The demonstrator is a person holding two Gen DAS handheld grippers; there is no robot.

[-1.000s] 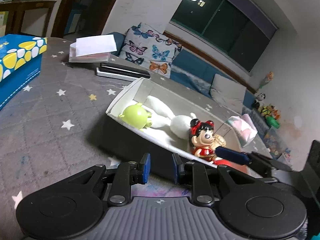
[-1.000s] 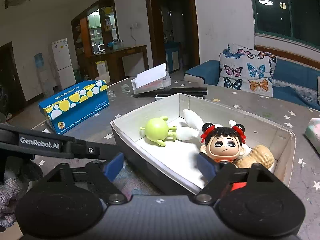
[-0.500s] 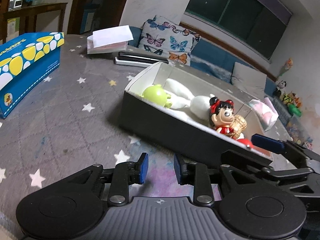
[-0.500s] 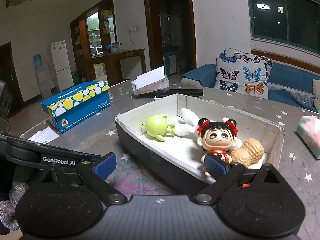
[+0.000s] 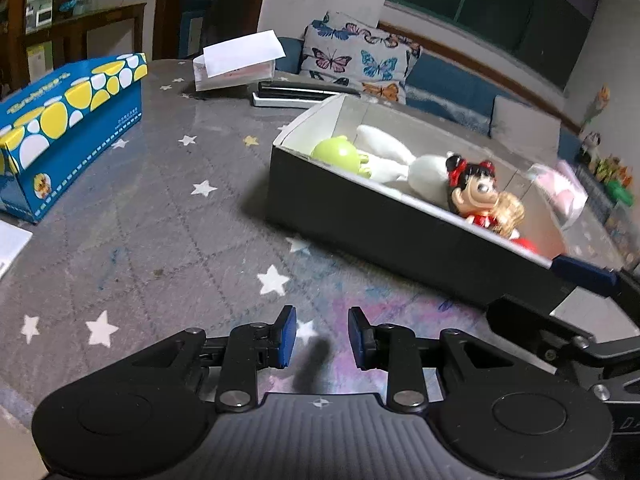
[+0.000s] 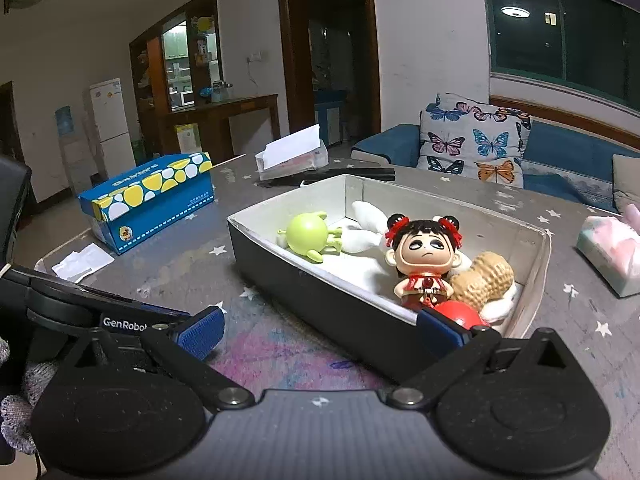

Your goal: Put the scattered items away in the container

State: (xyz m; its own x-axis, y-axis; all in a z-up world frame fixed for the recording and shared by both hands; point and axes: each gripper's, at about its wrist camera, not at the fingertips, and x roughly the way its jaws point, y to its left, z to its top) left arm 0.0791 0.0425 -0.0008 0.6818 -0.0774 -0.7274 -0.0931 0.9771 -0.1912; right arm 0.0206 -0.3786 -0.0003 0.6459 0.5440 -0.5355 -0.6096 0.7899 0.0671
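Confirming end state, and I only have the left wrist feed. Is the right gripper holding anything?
Observer: No. The right gripper is wide open, with nothing between its fingers.
Operator: There's a red thing behind the doll. Is it in the box or out?
Observer: In. It's a red ball lying inside the box, at the doll's feet and beside a peanut toy.
Operator: What's the white thing cropped at my left edge?
Observer: A creased paper slip, flat on the table in front of the blue spotted carton.
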